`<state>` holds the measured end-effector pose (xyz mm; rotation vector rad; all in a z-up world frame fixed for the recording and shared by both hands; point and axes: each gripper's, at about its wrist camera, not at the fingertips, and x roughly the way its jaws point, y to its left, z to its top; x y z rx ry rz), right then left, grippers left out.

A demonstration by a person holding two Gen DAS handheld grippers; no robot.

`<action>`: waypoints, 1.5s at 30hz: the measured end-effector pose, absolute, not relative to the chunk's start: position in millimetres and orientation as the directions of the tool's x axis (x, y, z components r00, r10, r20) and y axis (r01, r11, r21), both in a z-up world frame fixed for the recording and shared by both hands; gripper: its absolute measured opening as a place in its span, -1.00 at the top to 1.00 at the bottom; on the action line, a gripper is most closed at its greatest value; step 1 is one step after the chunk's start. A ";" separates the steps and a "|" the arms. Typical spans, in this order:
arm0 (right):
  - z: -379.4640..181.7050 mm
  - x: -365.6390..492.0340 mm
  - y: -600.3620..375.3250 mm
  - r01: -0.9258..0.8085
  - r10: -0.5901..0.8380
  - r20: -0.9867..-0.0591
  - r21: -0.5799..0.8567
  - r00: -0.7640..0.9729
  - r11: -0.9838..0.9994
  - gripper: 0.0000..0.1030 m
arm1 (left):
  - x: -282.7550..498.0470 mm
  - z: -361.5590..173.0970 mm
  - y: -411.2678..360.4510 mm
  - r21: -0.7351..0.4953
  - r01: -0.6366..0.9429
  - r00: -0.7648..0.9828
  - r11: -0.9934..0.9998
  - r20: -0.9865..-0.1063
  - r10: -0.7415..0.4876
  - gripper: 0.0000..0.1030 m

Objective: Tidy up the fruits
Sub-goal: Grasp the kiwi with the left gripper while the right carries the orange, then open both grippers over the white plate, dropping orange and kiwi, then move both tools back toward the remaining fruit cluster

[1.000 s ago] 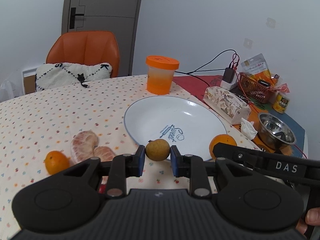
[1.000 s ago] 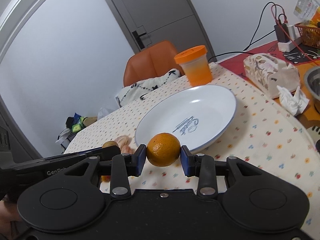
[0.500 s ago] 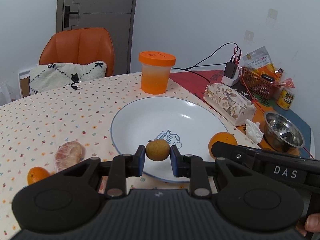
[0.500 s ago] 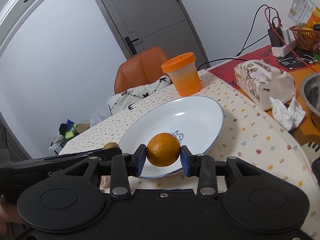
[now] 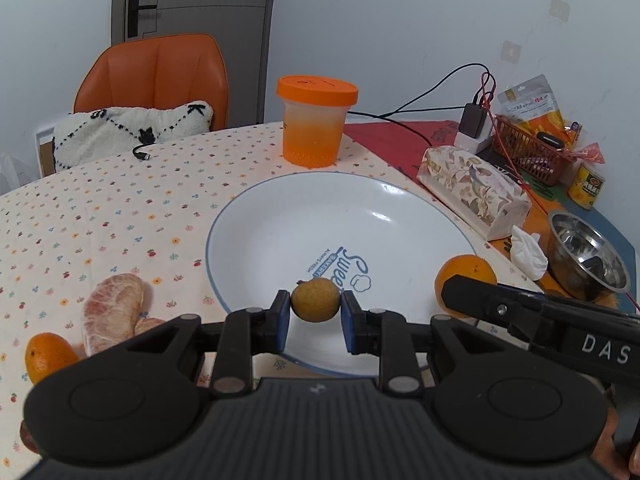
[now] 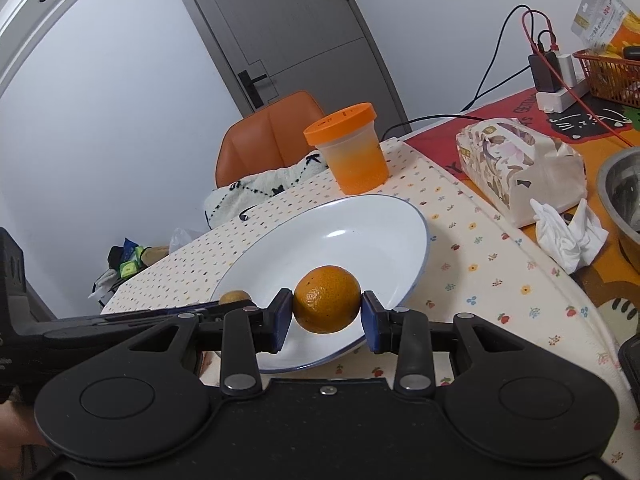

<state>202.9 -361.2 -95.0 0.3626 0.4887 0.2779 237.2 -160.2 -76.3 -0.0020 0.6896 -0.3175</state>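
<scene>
Fruits are being carried to the round white plate with a thin blue rim (image 5: 256, 216). The left gripper (image 5: 315, 320) pinches a small round yellow-brown fruit (image 5: 315, 299) between its blue pads. The right gripper (image 6: 326, 316) squeezes a round orange tangerine (image 6: 327, 298) the same way. Both fruits are up in the air, not on the plate yet.

What matters next is where the plate lies from the jaws. In both views the plate sits just under and ahead of the held fruits. The little brown fruit hangs over the near edge of the plate, close to the blue writing. The tangerine hangs over the near rim too. I think each hand only needs to go down a bit and let go.

More fruit waits on the spotty tablecloth (image 5: 80, 208): a peeled pink pomelo piece (image 5: 114, 312) and a small orange fruit (image 5: 48, 356), both left of the plate. A tall tub with an orange lid (image 5: 316, 120) stands behind the plate.
</scene>
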 end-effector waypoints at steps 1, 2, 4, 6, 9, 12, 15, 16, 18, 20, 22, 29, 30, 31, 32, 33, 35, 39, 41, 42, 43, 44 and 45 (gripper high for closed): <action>-95.2 202.7 -361.0 -0.171 0.341 -0.403 0.401 0.849 0.900 0.31 | 237.8 -76.9 -160.1 -0.106 0.287 0.724 0.952 -0.626 -0.288 0.51; -95.6 202.9 -361.1 -0.170 0.340 -0.403 0.401 0.849 0.900 0.30 | 238.3 -77.4 -160.8 -0.105 0.288 0.722 0.952 -0.629 -0.288 0.51; -96.8 203.2 -360.9 -0.171 0.341 -0.402 0.401 0.850 0.900 0.30 | 239.3 -78.0 -162.3 -0.103 0.292 0.719 0.951 -0.632 -0.289 0.51; -96.4 203.0 -360.3 -0.170 0.337 -0.402 0.397 0.851 0.902 0.30 | 239.8 -78.1 -163.5 -0.100 0.294 0.717 0.951 -0.635 -0.288 0.51; -95.4 202.2 -360.0 -0.166 0.331 -0.403 0.392 0.853 0.905 0.29 | 237.9 -75.6 -163.4 -0.098 0.289 0.727 0.952 -0.625 -0.284 0.49; -93.1 199.5 -360.6 -0.158 0.321 -0.404 0.386 0.857 0.909 0.24 | 234.8 -70.9 -162.1 -0.109 0.292 0.729 0.950 -0.618 -0.295 0.46; -89.9 194.2 -361.5 -0.149 0.301 -0.397 0.369 0.867 0.917 0.21 | 229.6 -65.3 -161.0 -0.108 0.294 0.734 0.950 -0.611 -0.297 0.43; -88.6 192.8 -362.1 -0.150 0.303 -0.395 0.373 0.867 0.916 0.21 | 227.8 -63.4 -160.3 -0.109 0.292 0.735 0.950 -0.610 -0.296 0.41; -85.4 189.1 -363.2 -0.148 0.299 -0.389 0.373 0.872 0.916 0.21 | 223.3 -60.0 -156.8 -0.116 0.288 0.737 0.951 -0.607 -0.297 0.23; -82.3 184.6 -364.0 -0.143 0.293 -0.381 0.375 0.877 0.916 0.21 | 217.9 -56.4 -151.9 -0.135 0.294 0.738 0.946 -0.597 -0.314 0.04; -79.8 179.7 -364.0 -0.142 0.291 -0.376 0.378 0.879 0.915 0.21 | 212.1 -52.5 -147.3 -0.145 0.298 0.742 0.943 -0.586 -0.325 -0.18; -76.5 165.7 -362.7 -0.131 0.283 -0.376 0.382 0.882 0.915 0.16 | 191.1 -40.3 -133.5 -0.120 0.283 0.779 0.952 -0.550 -0.301 -0.64; -75.8 163.9 -361.9 -0.130 0.282 -0.375 0.382 0.883 0.915 0.12 | 188.3 -39.2 -131.0 -0.122 0.281 0.781 0.952 -0.547 -0.301 -0.66; -75.0 161.8 -361.1 -0.130 0.281 -0.373 0.381 0.884 0.915 0.05 | 185.2 -38.2 -127.9 -0.128 0.287 0.783 0.949 -0.540 -0.309 -0.67; -74.3 159.4 -360.1 -0.130 0.279 -0.372 0.379 0.885 0.916 0.01 | 182.2 -37.3 -125.2 -0.131 0.294 0.784 0.947 -0.534 -0.317 -0.70; -73.7 157.0 -359.1 -0.131 0.278 -0.370 0.376 0.887 0.917 0.00 | 179.4 -36.6 -122.7 -0.128 0.296 0.786 0.946 -0.530 -0.318 -0.75; -72.9 153.6 -357.4 -0.140 0.285 -0.363 0.377 0.887 0.916 -0.08 | 174.4 -36.2 -117.5 -0.113 0.290 0.795 0.950 -0.524 -0.305 -0.79; -72.9 150.6 -350.5 -0.160 0.295 -0.354 0.365 0.887 0.917 -0.26 | 168.8 -38.4 -103.2 -0.110 0.259 0.807 0.960 -0.521 -0.277 -0.81; -73.0 150.9 -347.2 -0.171 0.306 -0.352 0.365 0.885 0.915 -0.40 | 167.6 -41.1 -93.8 -0.124 0.236 0.811 0.964 -0.521 -0.265 -0.82; -73.3 149.6 -345.4 -0.178 0.310 -0.348 0.364 0.884 0.914 -0.44 | 166.9 -42.7 -88.9 -0.131 0.224 0.812 0.966 -0.523 -0.260 -0.82; -73.3 148.9 -343.5 -0.181 0.310 -0.347 0.359 0.885 0.916 -0.51 | 166.7 -44.0 -84.7 -0.139 0.216 0.811 0.967 -0.526 -0.257 -0.82; -73.4 148.8 -341.5 -0.182 0.309 -0.346 0.353 0.886 0.918 -0.55 | 166.5 -45.0 -81.2 -0.145 0.209 0.808 0.967 -0.531 -0.255 -0.82; -73.8 148.3 -339.2 -0.183 0.308 -0.347 0.346 0.886 0.920 -0.56 | 165.8 -45.8 -77.6 -0.150 0.204 0.806 0.967 -0.536 -0.253 -0.82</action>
